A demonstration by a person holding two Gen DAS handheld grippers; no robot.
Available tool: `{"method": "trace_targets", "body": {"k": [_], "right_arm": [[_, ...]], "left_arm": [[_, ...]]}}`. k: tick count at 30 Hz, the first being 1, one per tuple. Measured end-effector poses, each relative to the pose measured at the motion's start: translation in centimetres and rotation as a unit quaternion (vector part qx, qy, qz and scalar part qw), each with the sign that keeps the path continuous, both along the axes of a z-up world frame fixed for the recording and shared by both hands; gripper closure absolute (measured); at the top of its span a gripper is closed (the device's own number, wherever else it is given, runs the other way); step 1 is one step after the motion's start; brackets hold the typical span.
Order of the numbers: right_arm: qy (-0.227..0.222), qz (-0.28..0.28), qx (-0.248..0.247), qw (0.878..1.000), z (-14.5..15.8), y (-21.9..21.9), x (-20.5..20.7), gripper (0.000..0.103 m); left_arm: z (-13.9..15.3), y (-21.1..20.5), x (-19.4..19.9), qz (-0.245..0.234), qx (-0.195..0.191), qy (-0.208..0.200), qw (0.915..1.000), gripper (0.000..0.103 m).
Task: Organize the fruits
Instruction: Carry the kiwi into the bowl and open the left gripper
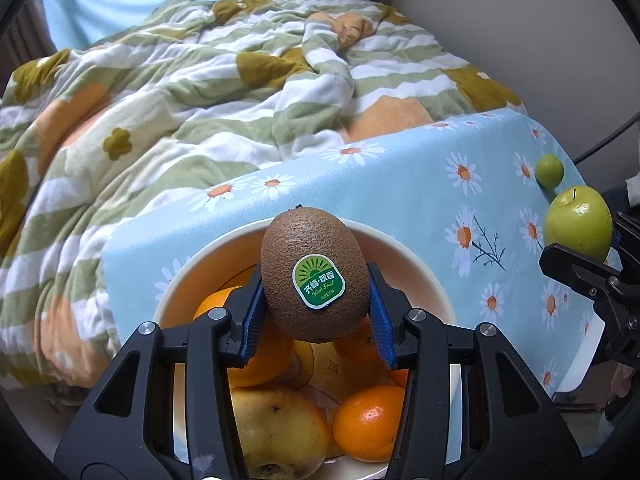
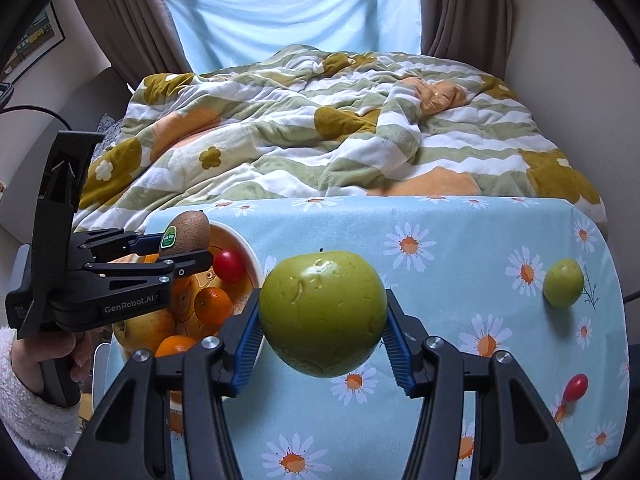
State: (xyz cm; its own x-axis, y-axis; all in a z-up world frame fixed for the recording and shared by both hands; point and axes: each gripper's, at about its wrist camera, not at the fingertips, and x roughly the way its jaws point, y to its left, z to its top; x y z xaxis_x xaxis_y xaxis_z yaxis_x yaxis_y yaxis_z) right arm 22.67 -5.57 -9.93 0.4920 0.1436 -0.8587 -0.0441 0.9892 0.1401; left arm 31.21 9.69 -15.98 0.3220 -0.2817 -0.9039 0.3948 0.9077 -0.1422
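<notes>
My left gripper (image 1: 316,312) is shut on a brown kiwi (image 1: 314,272) with a green sticker, held just above the white bowl (image 1: 416,256). The bowl holds oranges (image 1: 368,424), a yellow apple (image 1: 276,436) and a red cherry tomato (image 2: 228,266). My right gripper (image 2: 322,332) is shut on a large green apple (image 2: 322,312), held over the daisy cloth to the right of the bowl (image 2: 250,256). In the right wrist view the left gripper (image 2: 180,248) with the kiwi (image 2: 188,232) hangs over the bowl. A small green fruit (image 2: 563,283) and a red cherry tomato (image 2: 575,386) lie on the cloth at the right.
A light blue daisy tablecloth (image 2: 460,248) covers the table. Behind it lies a bed with a rumpled green, white and orange quilt (image 2: 320,132). Curtains (image 2: 460,4) and a window are at the back. A hand in a white fleece sleeve (image 2: 36,400) holds the left gripper's handle.
</notes>
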Motion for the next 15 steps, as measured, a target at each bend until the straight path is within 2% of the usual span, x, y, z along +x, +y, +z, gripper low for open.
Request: {"method": "trace_targets", "body": {"k": [3, 4, 5, 6, 8, 15], "right_arm": [[0.001, -0.012, -0.001, 1.0, 0.1, -0.2, -0.3, 0.052], [0.001, -0.015, 0.0, 1.0, 0.2, -0.2, -0.4, 0.052], [0.001, -0.017, 0.0, 1.0, 0.2, -0.2, -0.5, 0.052], [0.001, -0.019, -0.001, 1.0, 0.3, -0.2, -0.6, 0.052], [0.0, -0.019, -0.001, 1.0, 0.3, -0.3, -0.8, 0.052], [-0.003, 0.001, -0.001, 1.0, 1.0, -0.2, -1.0, 0.052]], "left_arm": [[0.1, 0.0, -0.1, -0.002, 0.001, 0.0, 1.0, 0.048], [0.3, 0.0, -0.2, -0.001, 0.007, -0.005, 1.0, 0.033], [0.5, 0.0, -0.3, -0.003, 0.008, -0.011, 0.9999, 0.01], [1.0, 0.1, -0.5, -0.004, 0.002, -0.018, 0.9998, 0.003], [2.1, 0.3, -1.1, -0.003, -0.012, -0.034, 0.9994, 0.0], [3.6, 1.1, -3.0, 0.018, -0.003, -0.044, 0.9989, 0.0]]}}
